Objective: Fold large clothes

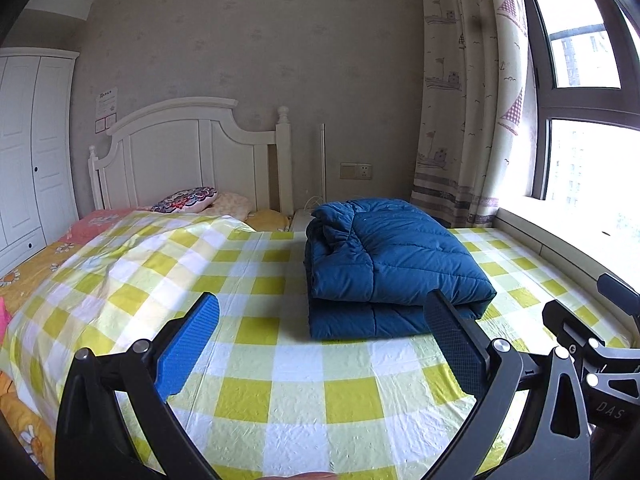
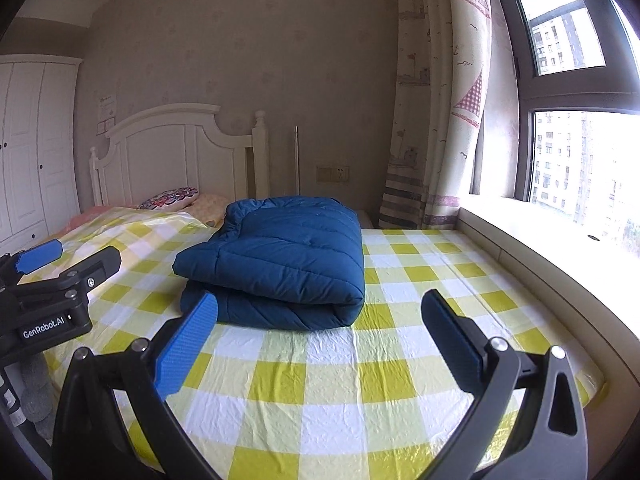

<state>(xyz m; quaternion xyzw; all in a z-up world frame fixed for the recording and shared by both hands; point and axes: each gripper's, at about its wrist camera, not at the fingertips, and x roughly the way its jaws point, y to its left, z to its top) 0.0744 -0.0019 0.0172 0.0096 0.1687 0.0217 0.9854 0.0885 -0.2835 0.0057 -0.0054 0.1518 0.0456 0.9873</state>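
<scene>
Two tools, left tool (image 1: 324,332) and right tool (image 2: 320,336), spread wide, gripping nothing, ribbed blue pads. Between and beyond, quilted navy coat (image 1: 392,264) folded puffy on crinkly checked bed (image 1: 280,392). Labelled left tool body visible from right view only.

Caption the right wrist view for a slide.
Open right gripper faces the folded blue jacket on the checked bedsheet.

My left tongs (image 1: 324,338) carry ribbed blue pads (image 1: 188,348) on black arms. The quilted padded jacket (image 1: 394,266) is deep blue; the crinkled bed cover (image 1: 280,380) is yellow-and-white checked; the headboard (image 1: 180,148) is plain white.
</scene>
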